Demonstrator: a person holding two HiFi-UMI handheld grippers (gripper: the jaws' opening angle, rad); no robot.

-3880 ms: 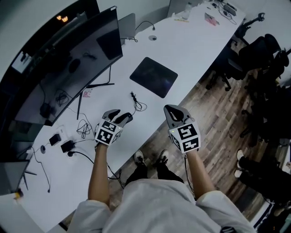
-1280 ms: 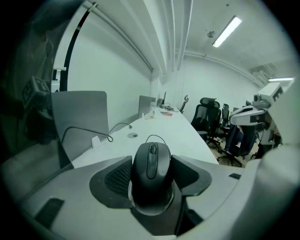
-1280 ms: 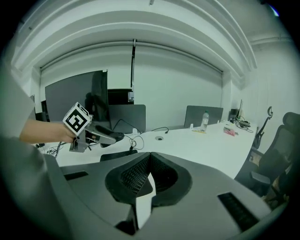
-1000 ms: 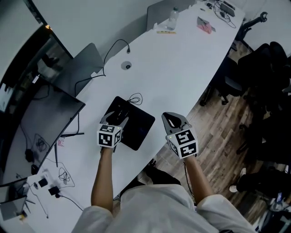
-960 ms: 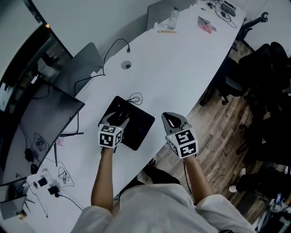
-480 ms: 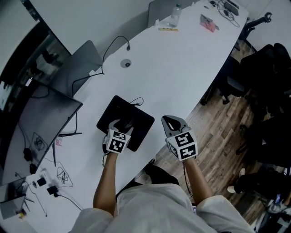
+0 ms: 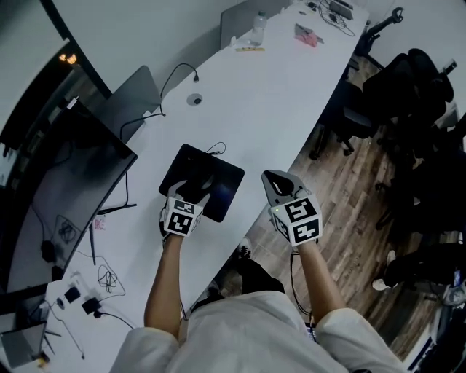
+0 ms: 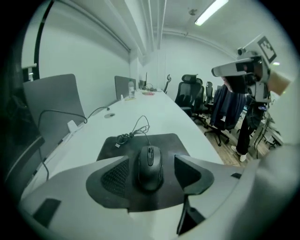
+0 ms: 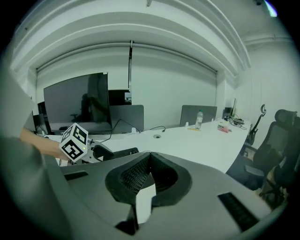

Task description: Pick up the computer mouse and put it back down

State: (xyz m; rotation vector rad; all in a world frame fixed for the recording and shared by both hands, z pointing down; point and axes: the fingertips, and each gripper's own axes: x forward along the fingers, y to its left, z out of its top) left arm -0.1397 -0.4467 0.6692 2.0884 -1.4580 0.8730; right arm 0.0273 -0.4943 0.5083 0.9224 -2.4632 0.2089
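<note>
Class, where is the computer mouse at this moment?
In the left gripper view, the mouse lies centre on the pad, its cable coiled behind, between the left gripper's opening jaws, touching neither.

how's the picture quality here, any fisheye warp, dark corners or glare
Head view: dim, flat light on the table. Left gripper view: heavy fisheye, black corners, mouse sharp, ceiling light glares. Right gripper view: same dark rim, screen shows faint reflections.

It was an office: a long white desk (image 7: 280, 91), a big monitor (image 7: 62, 186) and swivel chairs (image 7: 408, 84) showed it.
</note>
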